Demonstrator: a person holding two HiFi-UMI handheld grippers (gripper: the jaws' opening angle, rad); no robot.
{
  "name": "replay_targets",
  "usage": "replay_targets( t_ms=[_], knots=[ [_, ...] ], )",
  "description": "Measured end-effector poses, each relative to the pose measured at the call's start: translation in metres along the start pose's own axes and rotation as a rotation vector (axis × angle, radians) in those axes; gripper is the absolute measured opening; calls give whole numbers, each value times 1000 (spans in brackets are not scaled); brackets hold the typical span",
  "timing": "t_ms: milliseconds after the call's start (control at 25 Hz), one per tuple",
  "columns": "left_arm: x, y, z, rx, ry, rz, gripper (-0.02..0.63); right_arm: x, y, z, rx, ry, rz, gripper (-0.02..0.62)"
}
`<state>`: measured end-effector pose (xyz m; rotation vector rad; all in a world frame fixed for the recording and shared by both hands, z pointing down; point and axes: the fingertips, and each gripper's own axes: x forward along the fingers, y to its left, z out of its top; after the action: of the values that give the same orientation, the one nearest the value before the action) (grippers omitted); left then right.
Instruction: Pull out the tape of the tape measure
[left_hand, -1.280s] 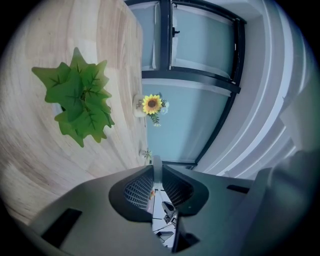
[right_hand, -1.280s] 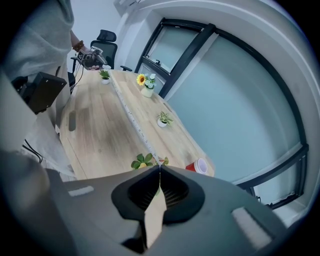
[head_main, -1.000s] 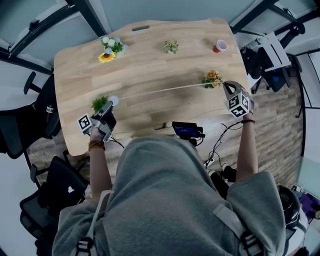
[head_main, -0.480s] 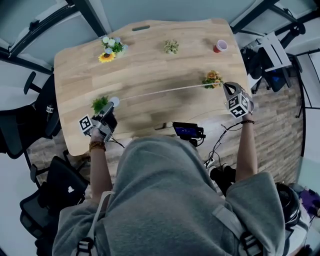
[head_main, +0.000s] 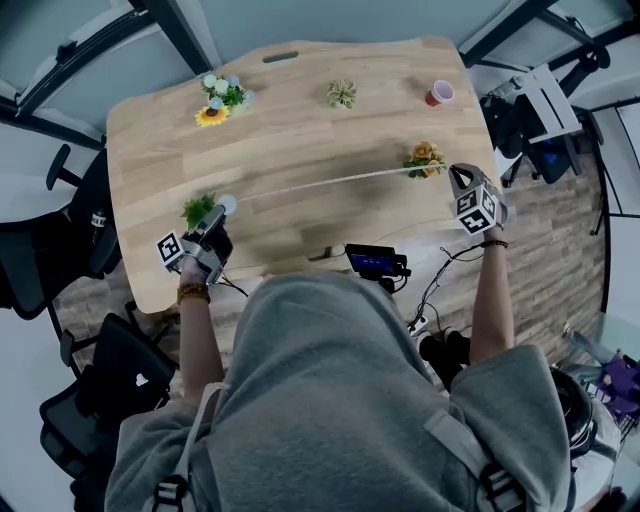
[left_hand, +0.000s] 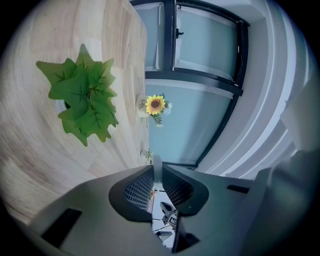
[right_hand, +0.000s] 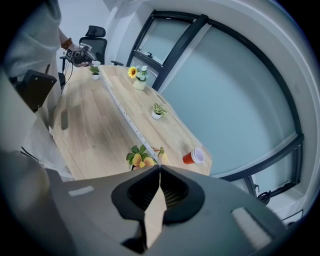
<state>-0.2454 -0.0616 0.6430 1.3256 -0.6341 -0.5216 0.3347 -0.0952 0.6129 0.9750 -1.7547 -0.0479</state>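
Note:
A thin pale tape (head_main: 340, 180) stretches across the wooden table (head_main: 300, 130) from left to right. At its left end, my left gripper (head_main: 222, 212) is shut on the white round tape measure case (head_main: 228, 202). In the left gripper view the jaws (left_hand: 157, 172) clamp the case's narrow pale edge (left_hand: 157, 165). At the tape's right end, near the table's right edge, my right gripper (head_main: 455, 172) is shut on the tape's tip. In the right gripper view the tape (right_hand: 125, 112) runs from those shut jaws (right_hand: 159, 167) away to the far left gripper (right_hand: 82, 55).
On the table stand a sunflower pot (head_main: 217, 100), a small green plant (head_main: 342, 93), a red cup (head_main: 439, 93), an orange-flowered plant (head_main: 424, 157) beside the right gripper and a leafy plant (head_main: 198, 208) beside the left one. A black device (head_main: 375, 262) sits at the front edge. Office chairs (head_main: 60, 240) stand to the left.

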Motion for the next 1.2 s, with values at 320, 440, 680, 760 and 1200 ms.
replay_targets(
  t_ms=[320, 440, 680, 760, 1200],
  knots=[
    [4, 2, -2, -9, 20, 0, 64, 1, 8, 1, -1, -11, 16, 15],
    [7, 4, -3, -13, 22, 2, 64, 2, 15, 6, -6, -21, 28, 15],
    [11, 3, -3, -15, 25, 3, 64, -1, 19, 8, 0, -32, 29, 15],
    [13, 5, -3, -11, 27, 6, 64, -2, 21, 10, 1, -37, 30, 17],
    [26, 8, -11, 32, 55, 30, 64, -2, 40, 51, -52, -102, 55, 17]
  ],
)
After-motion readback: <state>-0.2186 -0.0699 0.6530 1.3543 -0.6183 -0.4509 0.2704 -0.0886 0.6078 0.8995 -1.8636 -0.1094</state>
